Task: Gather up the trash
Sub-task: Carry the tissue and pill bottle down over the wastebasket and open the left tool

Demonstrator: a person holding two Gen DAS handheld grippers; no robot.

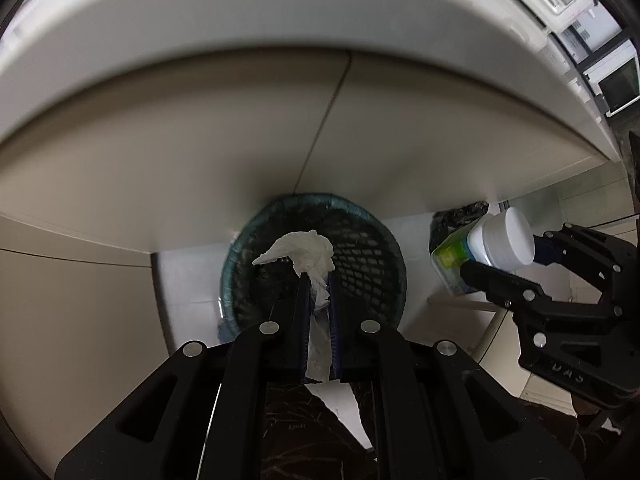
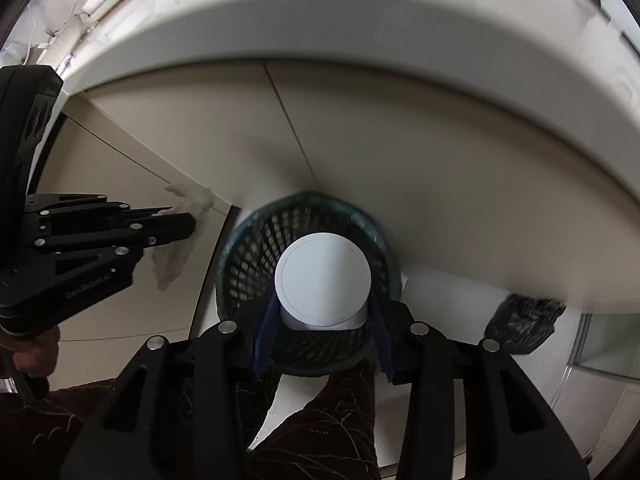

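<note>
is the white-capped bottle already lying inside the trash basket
No, the right gripper is shut on the bottle, holding it above the open mesh trash basket.

We see our left tongs in matt black with silver rivet heads and dark blue pads, and the tissue in them is plain white. Our right tongs carry the same black, silver and blue; the bottle there has a white, finely ridged cap and, in the left view, a green and blue label. The wastebasket is black open mesh under a teal-blue rim. The tabletop edge is white, the cabinet fronts beige. The floor is pale. A crumpled bag is glossy black. Our trousers are dark brown with thin pale branching lines.
</note>
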